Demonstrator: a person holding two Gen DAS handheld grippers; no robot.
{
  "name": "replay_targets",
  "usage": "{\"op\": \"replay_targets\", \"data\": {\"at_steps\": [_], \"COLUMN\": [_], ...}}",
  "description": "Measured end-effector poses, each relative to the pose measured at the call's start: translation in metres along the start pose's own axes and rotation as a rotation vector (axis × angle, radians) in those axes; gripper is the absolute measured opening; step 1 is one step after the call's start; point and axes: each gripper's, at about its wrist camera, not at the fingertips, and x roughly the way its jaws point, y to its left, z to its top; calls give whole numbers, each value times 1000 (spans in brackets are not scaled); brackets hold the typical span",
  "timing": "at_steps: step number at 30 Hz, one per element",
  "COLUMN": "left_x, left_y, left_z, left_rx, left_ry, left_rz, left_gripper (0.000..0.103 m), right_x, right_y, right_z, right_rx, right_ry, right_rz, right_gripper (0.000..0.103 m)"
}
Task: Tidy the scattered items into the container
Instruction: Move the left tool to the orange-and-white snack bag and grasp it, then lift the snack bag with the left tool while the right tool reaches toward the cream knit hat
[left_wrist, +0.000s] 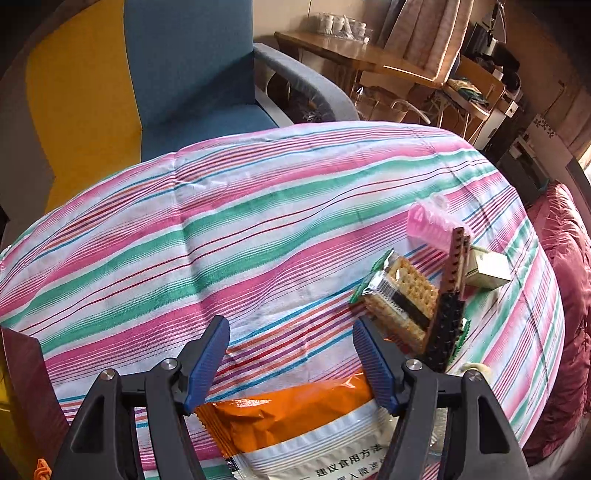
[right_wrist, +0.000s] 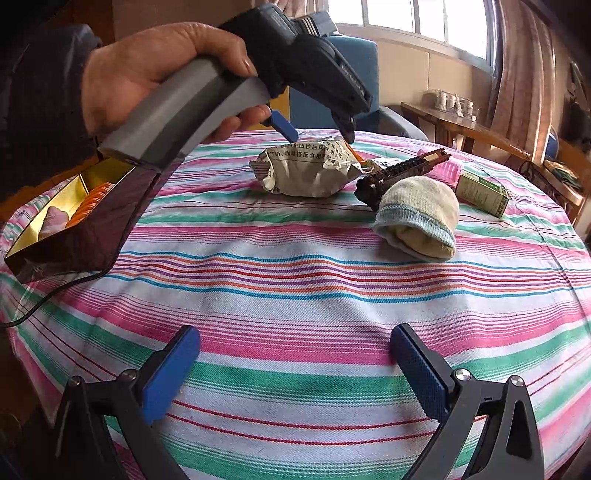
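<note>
My left gripper (left_wrist: 291, 336) is open, its jaws just above an orange and white snack bag (left_wrist: 306, 424) on the striped tablecloth; the right wrist view shows it (right_wrist: 321, 134) hovering over that bag (right_wrist: 306, 170). My right gripper (right_wrist: 295, 354) is open and empty over bare cloth near the table's front. A cracker packet (left_wrist: 399, 295), a brown toy-brick piece (left_wrist: 448, 295) (right_wrist: 402, 173), a pink comb-like item (left_wrist: 430, 225), a small green-cream box (left_wrist: 487, 271) (right_wrist: 480, 194) and a rolled cream sock (right_wrist: 417, 218) lie on the table. The dark container with gold lining (right_wrist: 79, 225) sits at the left edge, holding orange items.
A blue armchair (left_wrist: 192, 74) stands behind the table. A wooden side table with white cups (left_wrist: 343, 40) is at the back right. A black cable (right_wrist: 55, 291) runs off the left edge. A red quilt (left_wrist: 569, 295) lies to the right.
</note>
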Motion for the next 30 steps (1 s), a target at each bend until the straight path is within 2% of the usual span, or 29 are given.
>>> {"op": "replay_targets", "data": {"at_steps": [5,9,19,23,26,30], "left_x": [1,-6,-47,-60,-70,-82], "left_y": [6,14,14,10,6,5], "left_z": [-25,-56,-132,-158,-177,-199], "left_rx": [-4,-51,-116,-130,-142,-142], "left_ry": [33,51,3,-22,-39,-69], "left_rz": [-6,-14,-33,-38,-43,-52], "left_gripper": [71,71,71,71,71,71], "right_x": [0,0,-12,-25,-34,-43], "right_y": [1,2,-6,-21,-44,-86], "right_z": [0,0,-4,-12,-14,-8], "right_rx": [1,1,-52,-57,2,178], "right_ry": [0,3,68,101,126,129], "right_rz": [-1,-2,41,28,2,-26], "right_gripper": [103,103,103,103,103,103]}}
